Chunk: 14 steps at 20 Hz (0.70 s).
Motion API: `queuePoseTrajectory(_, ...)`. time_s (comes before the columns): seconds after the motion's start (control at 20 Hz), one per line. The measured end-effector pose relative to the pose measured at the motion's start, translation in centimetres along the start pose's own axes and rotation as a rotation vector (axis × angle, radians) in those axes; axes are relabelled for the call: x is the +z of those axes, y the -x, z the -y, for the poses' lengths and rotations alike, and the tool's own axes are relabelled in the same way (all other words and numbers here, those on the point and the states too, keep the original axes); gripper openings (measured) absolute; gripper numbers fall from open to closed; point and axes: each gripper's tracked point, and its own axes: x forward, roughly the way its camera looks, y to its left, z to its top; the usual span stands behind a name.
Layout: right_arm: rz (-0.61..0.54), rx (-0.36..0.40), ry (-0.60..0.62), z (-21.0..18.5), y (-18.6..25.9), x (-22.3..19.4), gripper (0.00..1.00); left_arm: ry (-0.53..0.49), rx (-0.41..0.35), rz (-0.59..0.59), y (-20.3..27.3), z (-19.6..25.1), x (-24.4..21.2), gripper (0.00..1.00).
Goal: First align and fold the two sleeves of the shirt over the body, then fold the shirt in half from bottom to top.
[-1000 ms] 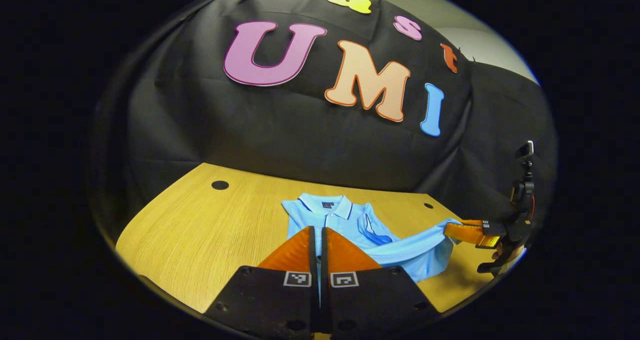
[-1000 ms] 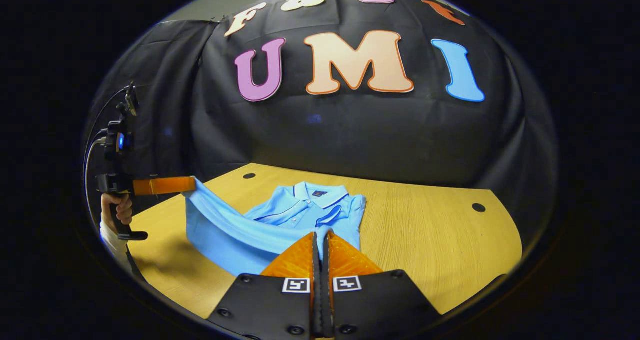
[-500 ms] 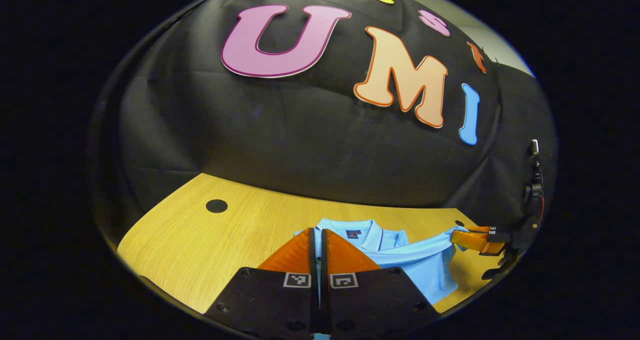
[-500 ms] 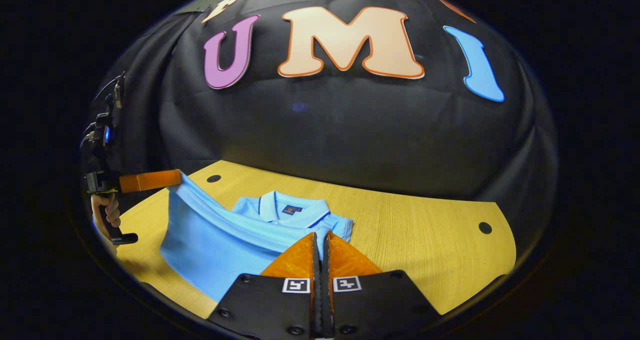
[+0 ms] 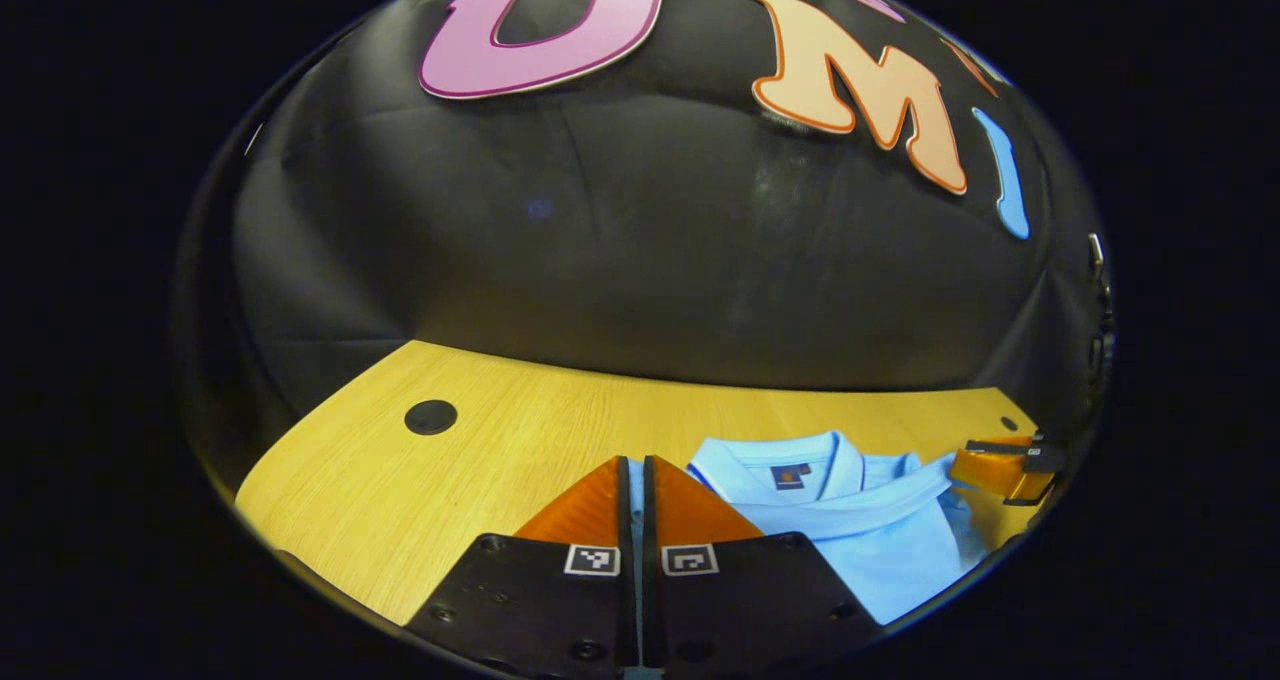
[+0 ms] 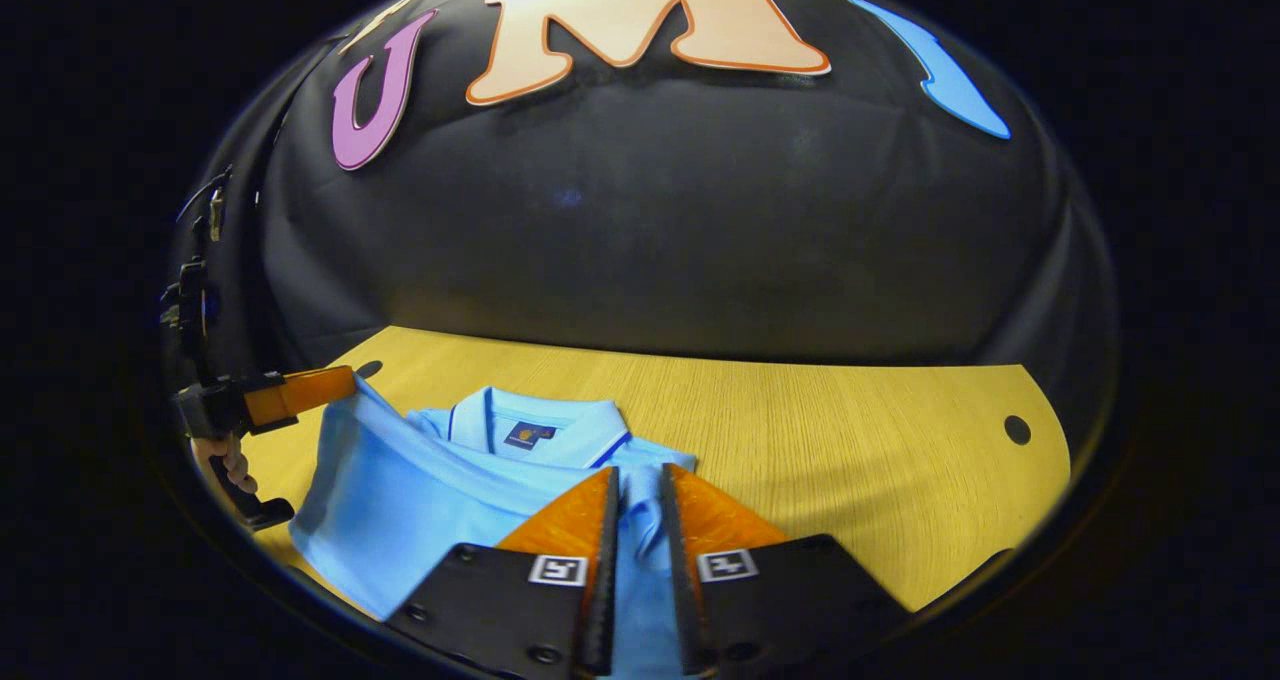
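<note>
Two corners of the shirt (image 6: 400, 490) hem are carried over the collar (image 6: 530, 422) on the table (image 6: 850, 440); left gripper (image 5: 634, 480) is clamped on cloth; right gripper (image 6: 636, 495) is slackened, cloth between; soft, light fabric is judged best pinched at corners.

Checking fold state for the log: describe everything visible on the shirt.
The shirt is a light blue knit polo with a dark-piped collar and a small dark neck label. It lies on the wooden table, its bottom edge drawn up just short of the collar. The left gripper pinches one hem corner; cloth sits between the right gripper's slightly parted fingers.
</note>
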Motion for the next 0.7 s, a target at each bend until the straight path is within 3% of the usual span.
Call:
queuePoseTrajectory(0.05, -0.004, 0.010, 0.001, -0.1, 0.1, -0.1, 0.43, -0.019, 0.027, -0.007, 0.2, -0.5, 0.0, 0.03)
queuePoseTrajectory(0.1, -0.006, 0.011, 0.007, -0.1, 0.4, -0.1, 0.58, -0.050, 0.052, -0.032, 0.1, -1.0, -0.3, 0.17)
queuePoseTrajectory(0.15, 0.006, 0.013, 0.015, 0.0, 0.9, 0.7, 0.72, -0.079, 0.094, -0.043, 0.4, -2.0, -0.6, 0.19)
queuePoseTrajectory(0.25, 0.034, 0.014, 0.024, 0.0, 1.6, 1.5, 1.00, -0.112, 0.135, -0.025, 1.2, -3.0, -0.2, 0.72)
queuePoseTrajectory(0.3, 0.053, 0.018, 0.027, -0.1, 1.9, 2.0, 1.00, -0.113, 0.147, -0.012, 2.0, -3.2, 0.5, 0.99)
queuePoseTrajectory(0.7, 0.116, 0.027, 0.078, -0.4, 7.2, 2.2, 1.00, -0.088, 0.127, 0.057, 8.4, -3.3, 2.3, 0.96)
